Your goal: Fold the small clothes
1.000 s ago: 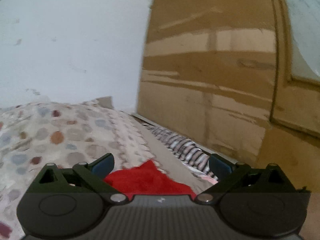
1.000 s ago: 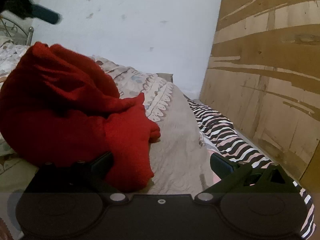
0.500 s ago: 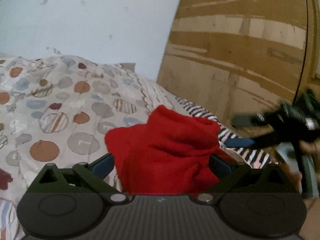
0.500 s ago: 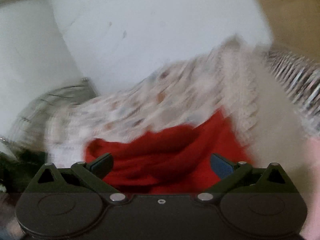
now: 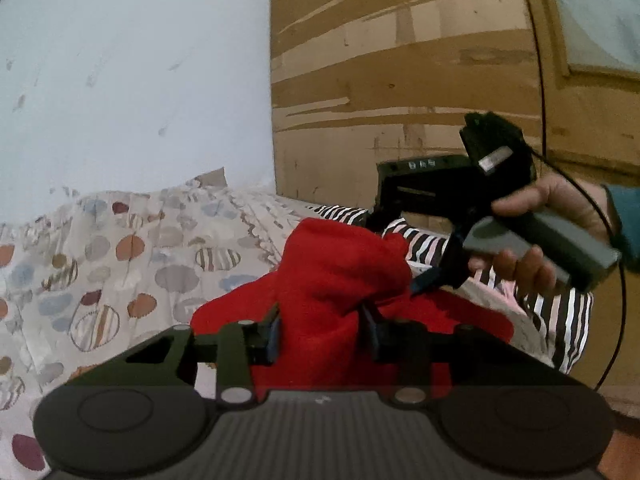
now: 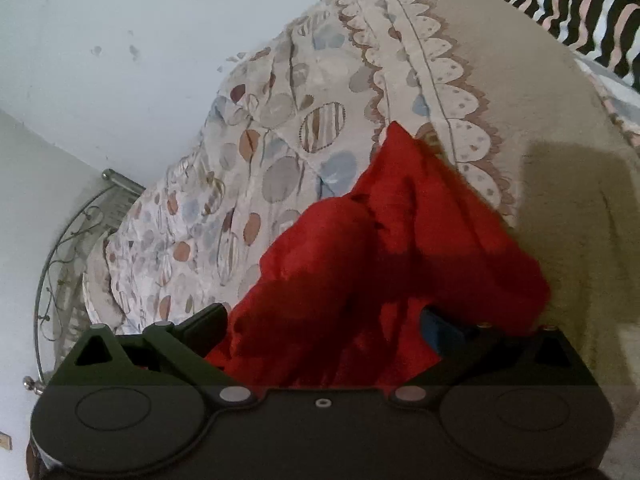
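Left gripper (image 5: pixel 320 330) now pinching our red cloth (image 5: pixel 344 276), spread before | right gripper (image 6: pixel 324 332) spread around cloth, closer | quilt (image 5: pixel 120 248) underneath

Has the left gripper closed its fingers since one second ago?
Yes. The left gripper had its fingers wide apart; now they have come inward and pinch the red garment bunched between them, above the dotted bedcover.

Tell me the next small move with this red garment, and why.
Probably close the right gripper: its jaws stand open around the bunched red garment, while the left gripper already pinches a fold, so both could then lift and spread it over the bedspread.
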